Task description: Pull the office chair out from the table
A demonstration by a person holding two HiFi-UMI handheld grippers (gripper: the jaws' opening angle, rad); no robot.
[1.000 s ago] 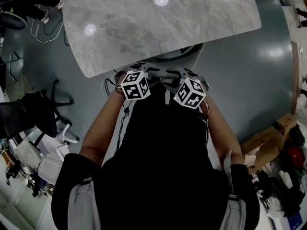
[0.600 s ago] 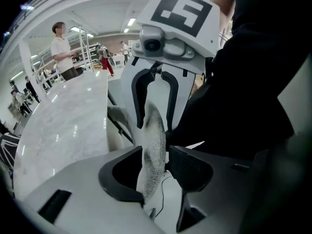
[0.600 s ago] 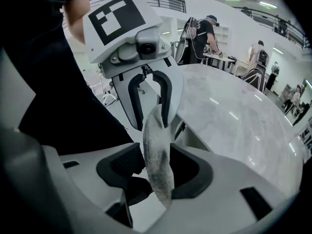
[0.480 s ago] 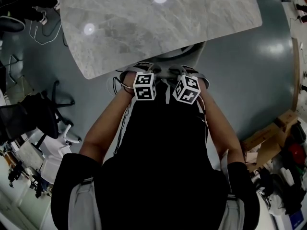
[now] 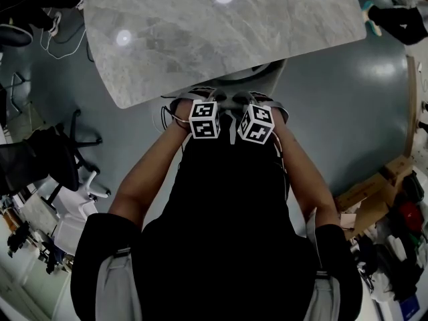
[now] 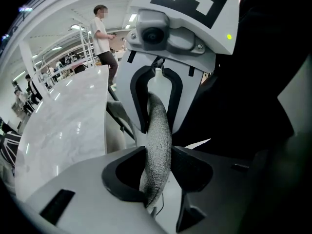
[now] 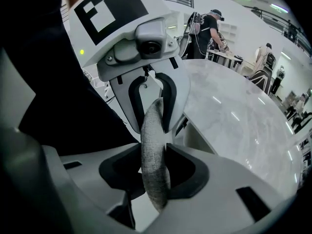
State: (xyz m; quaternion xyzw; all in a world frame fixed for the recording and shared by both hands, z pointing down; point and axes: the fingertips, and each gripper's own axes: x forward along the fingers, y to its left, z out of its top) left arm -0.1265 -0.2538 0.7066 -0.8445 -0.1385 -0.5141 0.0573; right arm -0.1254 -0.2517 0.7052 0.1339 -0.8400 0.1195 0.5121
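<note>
The office chair's back ends in a grey mesh rim [image 5: 231,101] at the near edge of the marble table [image 5: 221,39]; the person's dark torso hides the rest of the chair. My left gripper [image 6: 158,172] is shut on that rim [image 6: 160,130], and its marker cube [image 5: 204,119] shows in the head view. My right gripper [image 7: 155,172] has just been closing its jaws, and they now press the same rim [image 7: 152,130] from both sides; its cube [image 5: 256,124] sits close beside the left one. Each gripper view shows the other gripper facing it along the rim.
A black office chair [image 5: 40,159] stands on the floor at the left, with cables [image 5: 60,42] behind it. Boxes and clutter [image 5: 381,199] line the right side. A dark shape [image 5: 398,22] lies at the top right. People [image 6: 102,33] [image 7: 209,26] stand beyond the table.
The two marker cubes have drawn closer together over the chair's rim. A dark shape has come into view at the top right.
</note>
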